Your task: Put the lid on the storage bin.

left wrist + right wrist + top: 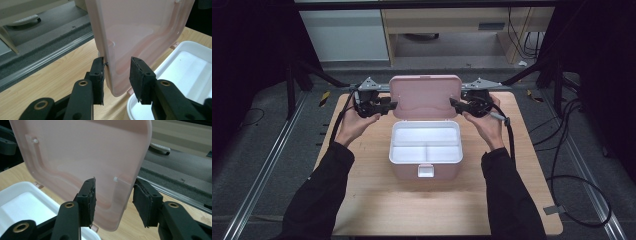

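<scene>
**Lid upright, both grippers flanking its side edges**

Dark curtains and grey floor mats surround the pale wooden tabletop, and I am working near its far edge. At the middle of the tabletop sits the pink plastic storage box with its white inner tray exposed, the latch tab facing the near edge. Its translucent pink hinged lid stands roughly upright at the back of the box, towards the far edge.

I have my left gripper at the lid's left side edge and my right gripper at its right side edge, one on each side so the lid cannot swing to either side while it stands open.

In the left gripper view the lid's edge passes between the fingers; one pad is just against the plastic, the other stands clear, so they are spread around it, not pinching. In the right gripper view one pad lies at the lid's inner face and the other sits apart from the edge: also spread, no squeeze.

I judge the lid is being steadied from both sides, fully opened.
</scene>
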Demonstrator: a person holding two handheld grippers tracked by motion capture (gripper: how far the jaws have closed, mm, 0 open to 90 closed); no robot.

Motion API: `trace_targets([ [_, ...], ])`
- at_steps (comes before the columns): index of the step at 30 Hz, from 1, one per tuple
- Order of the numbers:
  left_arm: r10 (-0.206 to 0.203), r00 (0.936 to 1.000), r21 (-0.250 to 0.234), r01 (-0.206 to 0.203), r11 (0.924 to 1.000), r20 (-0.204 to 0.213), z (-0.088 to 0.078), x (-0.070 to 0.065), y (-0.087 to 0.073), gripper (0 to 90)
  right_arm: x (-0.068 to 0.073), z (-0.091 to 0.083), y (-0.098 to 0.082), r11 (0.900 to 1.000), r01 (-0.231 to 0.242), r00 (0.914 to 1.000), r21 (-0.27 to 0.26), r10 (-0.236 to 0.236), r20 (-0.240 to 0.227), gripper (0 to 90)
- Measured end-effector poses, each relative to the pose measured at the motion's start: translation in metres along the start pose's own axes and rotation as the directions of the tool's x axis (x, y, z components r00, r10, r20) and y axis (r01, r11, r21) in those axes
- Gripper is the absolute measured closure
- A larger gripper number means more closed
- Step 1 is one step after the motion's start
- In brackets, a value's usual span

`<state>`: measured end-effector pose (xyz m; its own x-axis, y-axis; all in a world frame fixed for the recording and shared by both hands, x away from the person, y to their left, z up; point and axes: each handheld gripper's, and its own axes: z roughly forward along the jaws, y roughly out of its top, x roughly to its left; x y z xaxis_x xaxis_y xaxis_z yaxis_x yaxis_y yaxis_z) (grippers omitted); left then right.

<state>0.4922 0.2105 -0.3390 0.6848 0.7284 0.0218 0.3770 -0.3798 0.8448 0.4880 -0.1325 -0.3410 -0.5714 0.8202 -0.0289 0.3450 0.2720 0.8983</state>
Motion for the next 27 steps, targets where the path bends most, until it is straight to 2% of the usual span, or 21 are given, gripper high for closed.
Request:
trace_targets([
  [7,0.038,0.9993,-0.008,-0.038,0.9992,0.002,-0.013,-0.012,-0.007,67.2,0.008,-0.021,-0.008,1.0,0.026,0.9992,-0.002,-0.026,-0.03,54.0],
  [11,0.076,0.9971,0.002,-0.076,0.9971,-0.006,-0.022,-0.023,-0.012,67.6,0.014,-0.032,-0.014,0.999,0.055,0.9976,-0.002,-0.055,-0.043,53.8],
  [14,0.09,0.9959,0.011,-0.09,0.9959,-0.006,-0.027,-0.029,-0.015,67.9,0.019,-0.039,-0.018,0.997,0.074,0.9959,0.001,-0.074,-0.053,53.8],
  [21,0.115,0.9932,0.012,-0.115,0.9933,0.02,-0.042,-0.045,-0.031,68.2,0.028,-0.054,-0.037,0.996,0.081,0.9936,0.028,-0.078,-0.081,53.1],
  [24,0.162,0.9867,0.042,-0.162,0.9859,0.002,-0.044,-0.053,-0.037,66.6,0.029,-0.058,-0.047,0.993,0.096,0.9926,0.061,-0.091,-0.081,52.4],
  [27,0.182,0.9832,0.07,-0.183,0.9807,0.01,-0.045,-0.057,-0.048,65.2,0.027,-0.064,-0.056,0.992,0.099,0.9924,0.079,-0.092,-0.081,51.8],
])
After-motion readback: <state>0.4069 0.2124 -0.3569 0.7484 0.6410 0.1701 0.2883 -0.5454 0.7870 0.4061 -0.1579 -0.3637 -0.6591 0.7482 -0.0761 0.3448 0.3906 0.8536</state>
